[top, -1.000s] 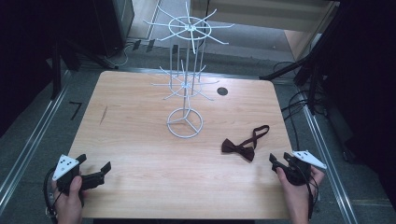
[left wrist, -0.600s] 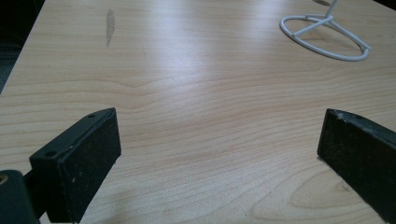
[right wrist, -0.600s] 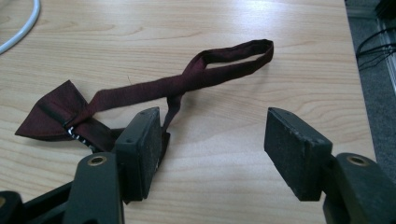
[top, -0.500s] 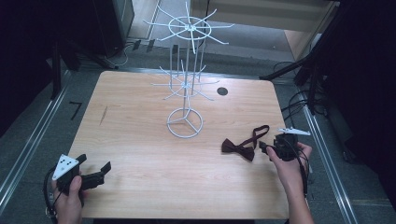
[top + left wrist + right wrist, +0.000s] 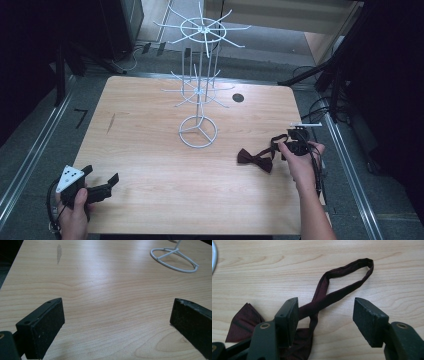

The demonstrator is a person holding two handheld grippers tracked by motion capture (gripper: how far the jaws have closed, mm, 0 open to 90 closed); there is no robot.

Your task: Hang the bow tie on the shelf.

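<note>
**A:** ok so what's on the desk [image 5: 150, 125]? Looks like light wood, visible grain, rounded corners, one dark smudge near the left side and one small round black hole [image 5: 238, 98] toward the back.

**B:** yep, smooth laminate-looking top with a bit of glare. One white wire rack [image 5: 199, 90] stands in the middle: thin metal rod, ring-shaped base with three spokes, and two tiers of radiating wire arms, the upper tier being a hoop with prongs sticking out.

**A:** and the fabric thing?

**B:** one bow tie [image 5: 256, 158], dark maroon, soft woven cloth with a slight sheen. It lies flat on the right part of the desk, well apart from the rack base. Its narrow neck strap [image 5: 342, 285] curls into a loop with one twist in it.

**A:** grippers?

**B:** two. The right hand-held gripper [image 5: 325, 320] is spread wide, hovering right over the strap; the strap passes just beside its left pad, the other pad sits over bare wood. Nothing pinched. The pads are black, blocky, kinda gritty-looking.

**A:** left one?

**B:** the left hand-held gripper [image 5: 102, 182] is near the front-left corner, also spread wide, just wood grain between its jaws. It has one grey triangular plate on top with small dots. Two hands total, one per gripper.
</note>
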